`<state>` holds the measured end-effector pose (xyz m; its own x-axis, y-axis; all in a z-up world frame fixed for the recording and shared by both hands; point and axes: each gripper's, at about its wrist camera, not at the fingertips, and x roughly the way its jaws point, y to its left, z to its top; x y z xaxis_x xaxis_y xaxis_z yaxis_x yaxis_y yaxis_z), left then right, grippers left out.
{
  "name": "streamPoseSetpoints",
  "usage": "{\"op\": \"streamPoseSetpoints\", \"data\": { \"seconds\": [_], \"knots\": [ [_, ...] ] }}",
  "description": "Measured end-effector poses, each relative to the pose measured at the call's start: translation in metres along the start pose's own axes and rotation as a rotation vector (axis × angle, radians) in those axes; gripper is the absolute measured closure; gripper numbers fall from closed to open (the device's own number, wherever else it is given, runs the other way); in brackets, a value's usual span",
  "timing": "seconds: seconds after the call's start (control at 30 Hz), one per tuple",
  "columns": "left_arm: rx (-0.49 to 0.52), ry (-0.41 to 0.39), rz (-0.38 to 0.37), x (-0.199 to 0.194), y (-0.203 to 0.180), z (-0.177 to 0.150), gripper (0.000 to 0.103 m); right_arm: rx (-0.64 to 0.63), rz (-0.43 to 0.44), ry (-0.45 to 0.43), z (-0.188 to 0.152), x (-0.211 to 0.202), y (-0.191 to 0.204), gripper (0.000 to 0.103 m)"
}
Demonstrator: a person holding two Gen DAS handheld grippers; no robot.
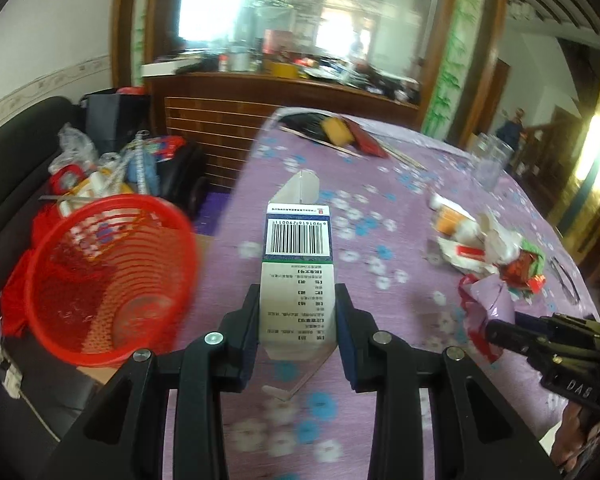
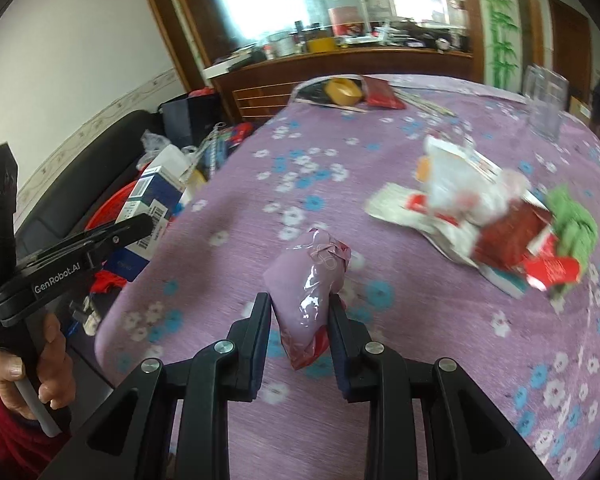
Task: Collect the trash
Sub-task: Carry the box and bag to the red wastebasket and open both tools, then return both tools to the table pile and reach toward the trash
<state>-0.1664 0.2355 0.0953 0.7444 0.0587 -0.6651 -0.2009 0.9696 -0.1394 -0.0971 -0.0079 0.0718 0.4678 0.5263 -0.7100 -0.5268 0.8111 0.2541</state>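
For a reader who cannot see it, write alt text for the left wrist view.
The left claw grips a white medicine box with a barcode above a purple floral tablecloth. A red mesh basket stands to the left; crumpled wrappers lie to the right.

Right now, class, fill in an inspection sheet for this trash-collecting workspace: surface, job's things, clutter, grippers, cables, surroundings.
Surface: table under a purple flowered cloth.
Job's things: white barcoded carton and pink wrapper in the grippers; wrapper pile on the cloth; red basket beside the table.
Clutter: tape roll, clear glass.
Grippers: left gripper shut on the carton; right gripper shut on the pink wrapper.
Cables: nothing seen.
Surroundings: dark sofa piled with bags, wooden counter.
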Motion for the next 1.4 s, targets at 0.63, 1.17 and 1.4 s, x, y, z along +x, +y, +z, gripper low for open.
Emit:
{"op": "streamPoseSetpoints", "data": {
  "seconds": [0.63, 1.17, 1.4],
  "knots": [
    [-0.198, -0.003, 0.188, -0.010, 0.147, -0.003, 0.070, -0.188, 0.253, 0.089, 0.081, 0.086, 0.162, 0.073],
    [-0.233, -0.062, 0.209, -0.012, 0.168, 0.004, 0.037, -0.166, 0.300, 0.099, 0.109, 0.144, 0.205, 0.056],
    [-0.165, -0.065, 0.143, -0.012, 0.123, 0.000, 0.034, -0.107, 0.259, 0.052, 0.087, 0.099, 0.154, 0.055]
  ]
}}
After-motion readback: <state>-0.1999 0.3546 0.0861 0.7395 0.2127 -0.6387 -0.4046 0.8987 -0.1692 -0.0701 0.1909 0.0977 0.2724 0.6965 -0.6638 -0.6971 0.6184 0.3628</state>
